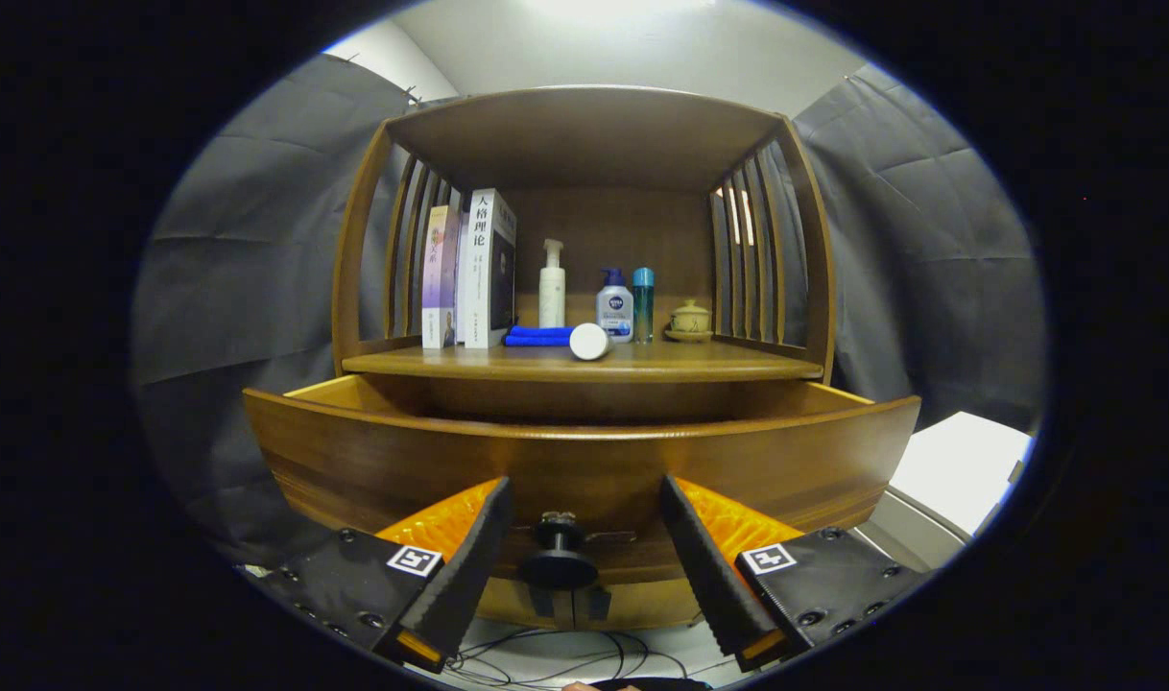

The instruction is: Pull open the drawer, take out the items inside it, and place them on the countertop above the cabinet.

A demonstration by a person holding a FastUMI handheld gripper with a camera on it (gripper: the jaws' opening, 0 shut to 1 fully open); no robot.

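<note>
1. Gripper view: the drawer [584,461] stood pulled out beneath the countertop [584,363], its interior hidden by the front panel.
2. Its knob [558,557] lay between the fingers of the gripper [584,547], which were spread and apart from it, probably just released.
3. Books [474,269], bottles [552,284] and a blue cloth [538,336] lined the countertop's rear edge.
</note>
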